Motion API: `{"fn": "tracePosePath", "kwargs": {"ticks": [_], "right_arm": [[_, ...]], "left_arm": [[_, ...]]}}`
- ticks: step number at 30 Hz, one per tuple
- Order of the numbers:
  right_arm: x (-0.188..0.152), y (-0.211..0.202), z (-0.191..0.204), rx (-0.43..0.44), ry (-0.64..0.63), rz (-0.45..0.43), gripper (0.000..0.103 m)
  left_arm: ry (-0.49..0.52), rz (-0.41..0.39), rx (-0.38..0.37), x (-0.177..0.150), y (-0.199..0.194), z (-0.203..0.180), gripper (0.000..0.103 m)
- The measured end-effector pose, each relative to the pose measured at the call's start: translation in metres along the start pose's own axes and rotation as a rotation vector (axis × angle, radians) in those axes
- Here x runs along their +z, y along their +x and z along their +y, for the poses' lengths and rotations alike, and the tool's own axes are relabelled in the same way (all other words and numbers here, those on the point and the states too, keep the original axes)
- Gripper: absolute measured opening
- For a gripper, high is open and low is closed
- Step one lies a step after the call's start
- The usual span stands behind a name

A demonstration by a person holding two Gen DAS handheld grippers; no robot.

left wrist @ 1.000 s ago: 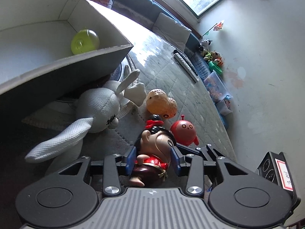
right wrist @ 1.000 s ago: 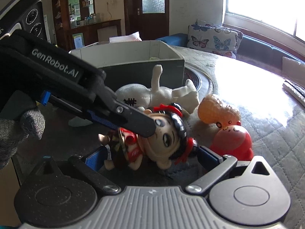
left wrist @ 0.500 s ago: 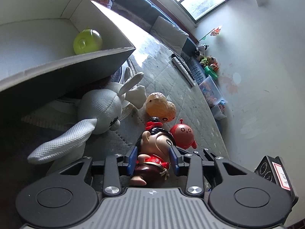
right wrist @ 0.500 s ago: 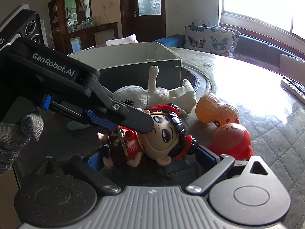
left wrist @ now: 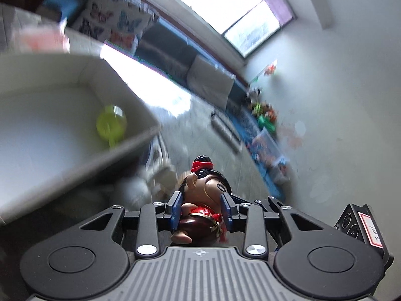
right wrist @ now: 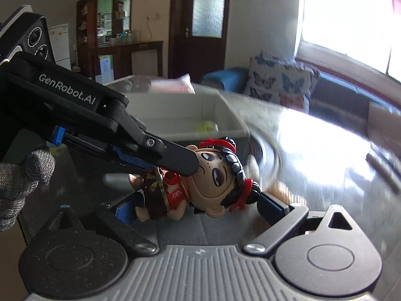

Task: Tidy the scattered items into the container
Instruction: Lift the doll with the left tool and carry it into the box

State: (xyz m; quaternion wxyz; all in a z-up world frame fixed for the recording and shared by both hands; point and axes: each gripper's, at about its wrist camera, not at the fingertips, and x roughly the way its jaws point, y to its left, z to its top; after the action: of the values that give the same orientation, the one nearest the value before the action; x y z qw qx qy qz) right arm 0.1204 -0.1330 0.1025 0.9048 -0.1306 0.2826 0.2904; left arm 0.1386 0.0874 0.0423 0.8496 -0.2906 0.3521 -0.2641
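Where the doll figure lay on the quilted table a second ago among the plush rabbit, peanut toy and red toy, it now hangs clear of the surface, lifted and level with the near rim of the white container. The left gripper has closed from wider apart onto the doll's waist, its blue pads pressing both sides. The right gripper brackets the doll lengthwise, one blue pad at the feet and one at the head; whether they press, I cannot tell. A green ball sits inside the container.
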Motion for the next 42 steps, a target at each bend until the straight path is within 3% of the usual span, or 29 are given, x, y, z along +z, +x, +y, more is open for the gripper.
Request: {"fn": "tracePosePath", "kwargs": {"ticks": [7, 14, 27, 42], "right_arm": [[0.055, 0.032, 0.010, 0.036, -0.085, -0.031, 0.098], [0.085, 0.081, 0.021, 0.080, -0.125, 0.020, 0.098], [0.086, 0.164, 0.032, 0.147, -0.206, 0.169, 0.098], [0.088, 0.182, 0.034, 0.130, -0.282, 0.224, 0.098]], "left_arm": [[-0.038, -0.099, 0.023, 0.042, -0.019, 0.022, 0.037], [-0.120, -0.114, 0.046, 0.072, -0.008, 0.062, 0.037], [-0.272, -0.062, 0.107, 0.084, 0.014, 0.129, 0.039], [-0.438, -0.004, 0.146, 0.082, 0.035, 0.153, 0.040]]}}
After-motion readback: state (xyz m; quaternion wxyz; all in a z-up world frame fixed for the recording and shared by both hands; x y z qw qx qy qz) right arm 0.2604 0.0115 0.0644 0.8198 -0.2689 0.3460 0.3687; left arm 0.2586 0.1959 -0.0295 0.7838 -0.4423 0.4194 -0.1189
